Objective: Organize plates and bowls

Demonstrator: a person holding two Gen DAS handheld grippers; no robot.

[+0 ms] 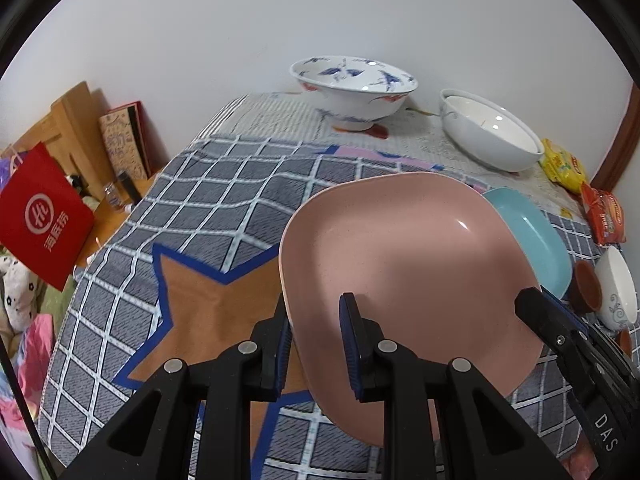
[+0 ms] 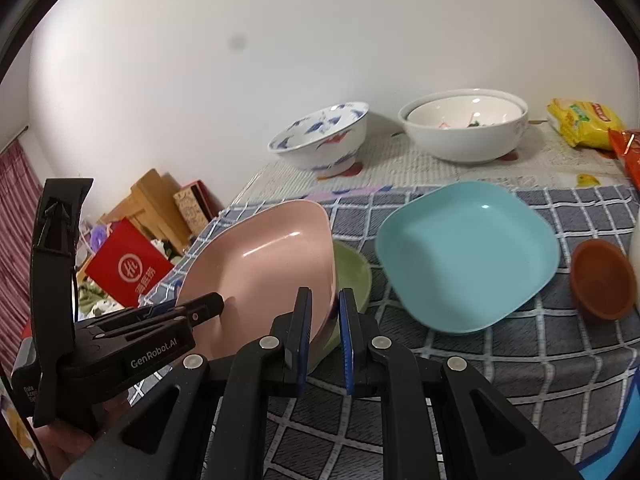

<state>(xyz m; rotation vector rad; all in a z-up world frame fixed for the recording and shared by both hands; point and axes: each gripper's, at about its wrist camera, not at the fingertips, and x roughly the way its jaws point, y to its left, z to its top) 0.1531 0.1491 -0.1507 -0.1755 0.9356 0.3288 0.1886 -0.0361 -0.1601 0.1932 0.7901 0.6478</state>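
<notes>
- Both tongs are sharing one load: the left tongs (image 1: 316,344) are pinching the pink plate (image 1: 404,276) at its near rim.
- The right tongs (image 2: 325,340) are pinching the same plate's other edge, holding it tilted above a green bowl (image 2: 354,276).
- Right of the pink plate, the blue plate (image 2: 468,256), brown cup (image 2: 602,278) and two big bowls by the wall (image 2: 460,130) are waiting; in my judgement most sorting is remaining.

1. A plain white wall (image 2: 280,60) is seen behind the table.
2. The table is covered by a grey checked cloth (image 1: 200,208).
3. A striped curtain (image 2: 16,208) is noted at far left.
</notes>
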